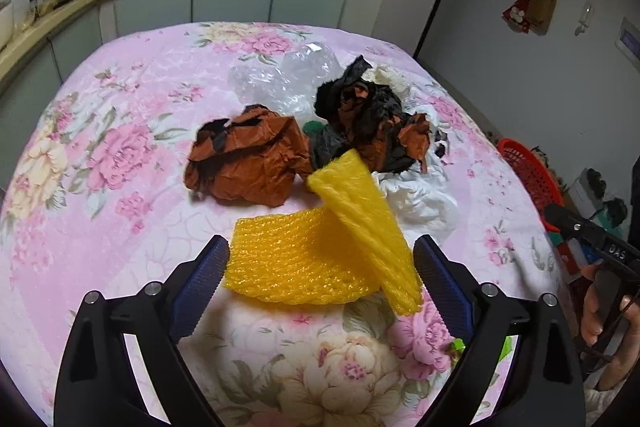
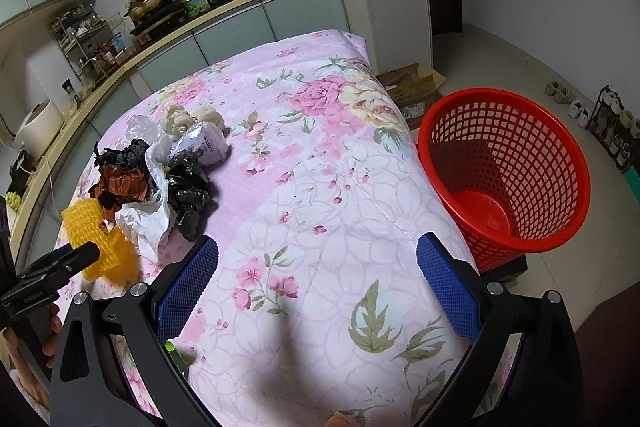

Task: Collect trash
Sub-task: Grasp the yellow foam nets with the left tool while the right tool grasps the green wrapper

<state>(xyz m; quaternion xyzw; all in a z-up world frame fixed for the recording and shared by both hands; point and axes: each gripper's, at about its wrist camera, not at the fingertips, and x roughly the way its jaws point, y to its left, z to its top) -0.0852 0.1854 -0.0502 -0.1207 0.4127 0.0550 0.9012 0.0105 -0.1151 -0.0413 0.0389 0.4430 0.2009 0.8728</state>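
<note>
left wrist view: the left claw (image 1: 320, 269) stands wide open around the yellow foam net (image 1: 320, 259) on the flowered table (image 1: 100, 147), its pads not pressing it. behind lies the rest of the trash: brown crumpled paper (image 1: 248, 163), black bags (image 1: 360, 111), clear plastic (image 1: 288, 75), white paper (image 1: 420, 195). the right claw (image 2: 318, 281) hangs open and empty. the red basket (image 2: 508, 167) beside the table looks empty, so i'd say collecting has barely begun.

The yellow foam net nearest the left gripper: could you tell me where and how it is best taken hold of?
Probably grip the yellow foam net across its flat lower sheet, coming down from the near edge. The left gripper already has its open pads either side; the folded flap stands up on the right.
</note>
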